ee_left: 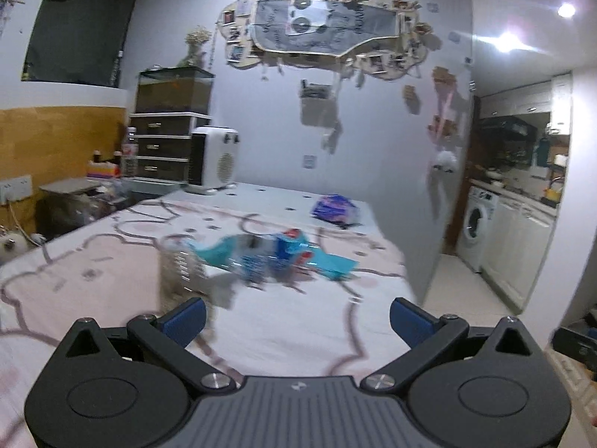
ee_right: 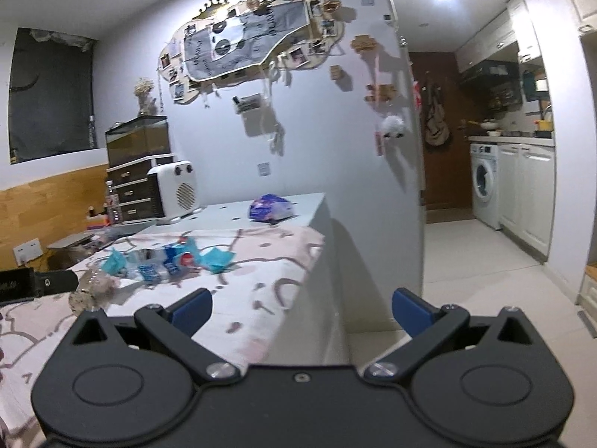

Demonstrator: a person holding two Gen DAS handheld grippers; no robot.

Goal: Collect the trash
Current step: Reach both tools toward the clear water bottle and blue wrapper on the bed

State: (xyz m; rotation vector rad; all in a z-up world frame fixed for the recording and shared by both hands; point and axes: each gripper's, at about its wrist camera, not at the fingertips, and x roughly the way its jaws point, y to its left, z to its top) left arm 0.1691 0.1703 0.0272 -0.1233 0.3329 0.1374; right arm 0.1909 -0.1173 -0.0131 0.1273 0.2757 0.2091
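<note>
A pile of trash lies on the pink bedspread (ee_left: 93, 280): teal wrappers (ee_left: 332, 265), blue crumpled packets (ee_left: 257, 265) and a clear plastic bottle (ee_left: 179, 265). The same pile (ee_right: 175, 257) and bottle (ee_right: 91, 291) show in the right wrist view. A purple bag (ee_left: 334, 207) lies farther back near the wall, also in the right wrist view (ee_right: 270, 207). My left gripper (ee_left: 296, 321) is open and empty, just short of the pile. My right gripper (ee_right: 302, 313) is open and empty over the bed's right edge.
A white heater (ee_left: 212, 160) stands at the bed's head beside a drawer unit (ee_left: 160, 145) topped by a fish tank. A wall (ee_left: 373, 149) runs along the bed's far side. A tiled floor (ee_right: 485, 261) leads to a kitchen with a washing machine (ee_right: 485, 183).
</note>
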